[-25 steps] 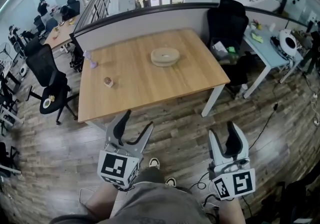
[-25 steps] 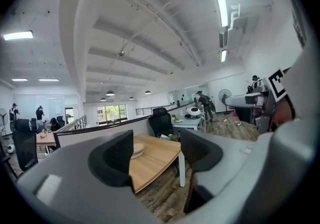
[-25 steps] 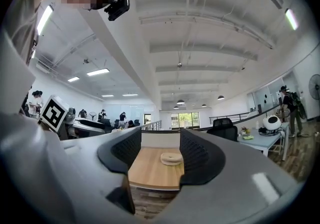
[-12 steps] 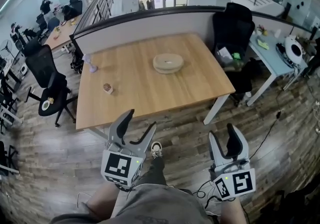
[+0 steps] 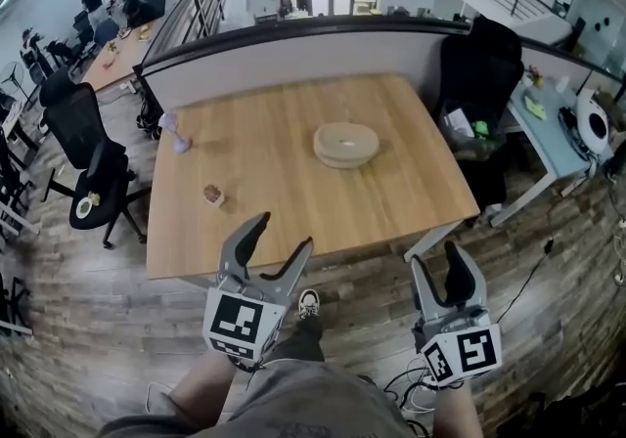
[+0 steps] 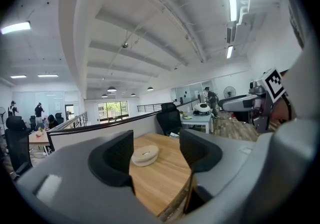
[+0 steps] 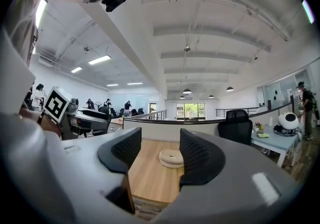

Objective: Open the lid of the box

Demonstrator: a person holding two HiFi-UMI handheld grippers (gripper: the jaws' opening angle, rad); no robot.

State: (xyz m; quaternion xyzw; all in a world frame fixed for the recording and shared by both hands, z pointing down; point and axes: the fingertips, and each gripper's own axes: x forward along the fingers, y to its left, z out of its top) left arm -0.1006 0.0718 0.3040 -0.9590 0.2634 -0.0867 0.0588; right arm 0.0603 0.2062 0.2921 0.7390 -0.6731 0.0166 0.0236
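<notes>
box: the round box (image 5: 345,158) is sitting right of the middle of the wooden surface (image 5: 264,221), its lid (image 5: 344,140) looking shut, nothing touching it.
left hand-held gripper (image 5: 282,233): you're holding it released, nothing between the jaws, short of the surface's near edge.
right hand-held gripper (image 5: 437,258): same deal, released, empty, well apart from the box.
tip: I'd say you're just approaching. Try steadying the base with one side while lifting the lid's rim straight up with the other.

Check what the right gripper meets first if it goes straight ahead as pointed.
Probably the round box on the wooden table: it sits framed between the right gripper's open jaws, nothing in front. Height is unclear; it might pass above.
</notes>
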